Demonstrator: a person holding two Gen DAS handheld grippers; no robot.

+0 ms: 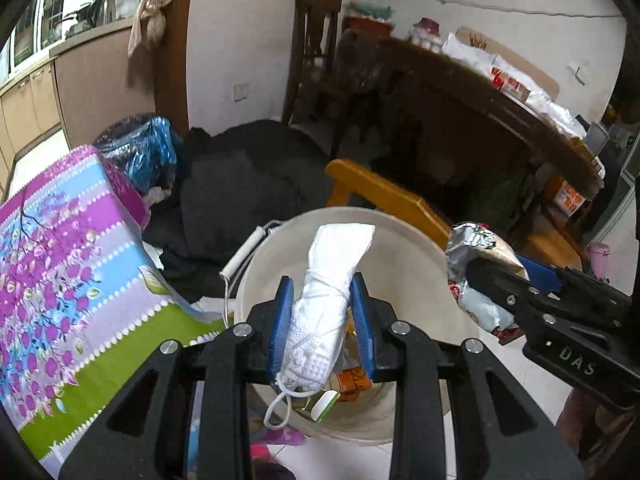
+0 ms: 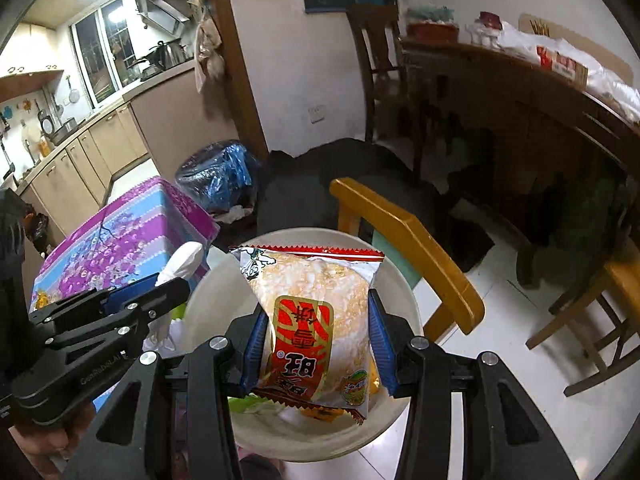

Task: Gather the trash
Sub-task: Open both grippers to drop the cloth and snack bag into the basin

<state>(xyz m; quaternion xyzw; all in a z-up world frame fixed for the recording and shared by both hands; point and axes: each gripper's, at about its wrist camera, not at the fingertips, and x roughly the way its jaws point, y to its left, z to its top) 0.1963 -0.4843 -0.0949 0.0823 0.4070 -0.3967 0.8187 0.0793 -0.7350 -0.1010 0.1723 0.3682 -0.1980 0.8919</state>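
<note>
Pinching a rolled white face mask [image 1: 324, 304] between its blue ribbed pads, the left gripper [image 1: 323, 320] is seen closed to a narrow gap, the mask's quilted fabric bound by its own ear loop, one loop dangling below. The right gripper [image 2: 318, 344] is held at a wider gap, clamped on a puffy, glossy snack packet [image 2: 316, 324] printed in red and gold with a serrated red top seam. Both items are held above a round cream plastic bucket [image 1: 400, 248] with a wire handle and white grip, in which an orange wrapper [image 1: 352, 382] and other scraps are lying. A floral purple-and-blue tablecloth [image 1: 68, 272] is seen just beside the bucket, and a yellow wooden chair [image 2: 404, 248] behind it.
</note>
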